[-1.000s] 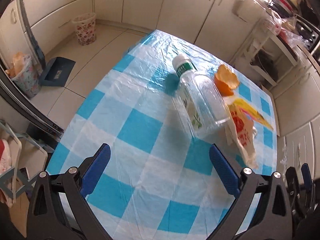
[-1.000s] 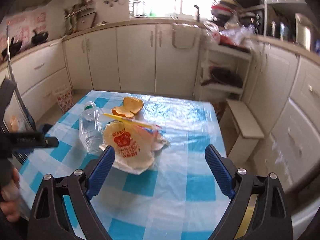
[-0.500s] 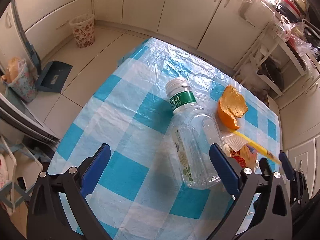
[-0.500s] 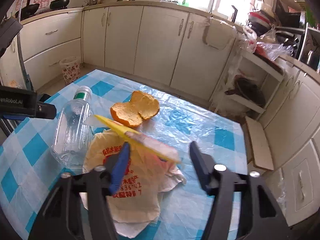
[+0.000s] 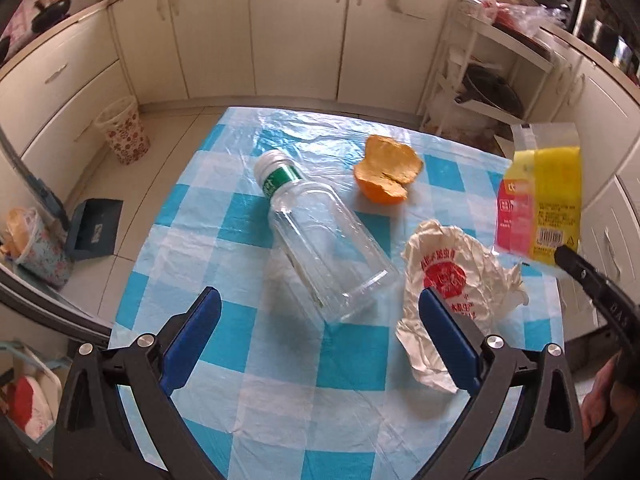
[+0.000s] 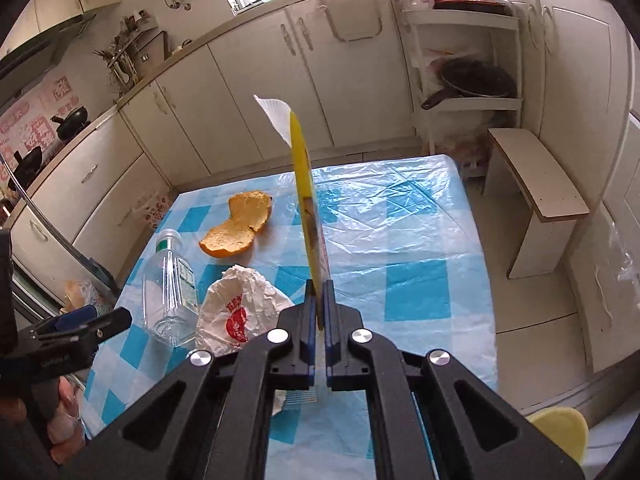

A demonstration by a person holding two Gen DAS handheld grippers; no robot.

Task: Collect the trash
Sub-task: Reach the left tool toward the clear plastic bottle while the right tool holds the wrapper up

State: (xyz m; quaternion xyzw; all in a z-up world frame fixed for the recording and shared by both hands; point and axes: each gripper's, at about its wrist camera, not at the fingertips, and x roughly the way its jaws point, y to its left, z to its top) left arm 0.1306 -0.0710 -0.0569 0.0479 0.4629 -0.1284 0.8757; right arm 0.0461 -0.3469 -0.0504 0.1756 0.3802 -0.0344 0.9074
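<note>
My right gripper [image 6: 319, 292] is shut on a yellow snack wrapper [image 6: 306, 200] and holds it upright above the table; the wrapper also shows in the left wrist view [image 5: 540, 196]. My left gripper [image 5: 320, 328] is open and empty, just above the base of a clear plastic bottle [image 5: 320, 236] lying on its side. A crumpled white paper bag with red print [image 5: 448, 280] lies to the bottle's right. An orange peel [image 5: 386, 174] lies beyond them. The bottle [image 6: 172, 280], bag [image 6: 240, 304] and peel [image 6: 236, 228] show in the right wrist view too.
The table has a blue-and-white checked cloth [image 5: 224, 208]. A floral waste bin [image 5: 122, 130] stands on the floor by the cabinets at far left. A dustpan [image 5: 94, 228] and a bag [image 5: 36, 248] lie on the floor. A small stool [image 6: 536, 200] stands right of the table.
My right gripper closed on the yellow wrapper and lifted it off the paper bag. My left gripper swung so that the bottle lies between its fingers.
</note>
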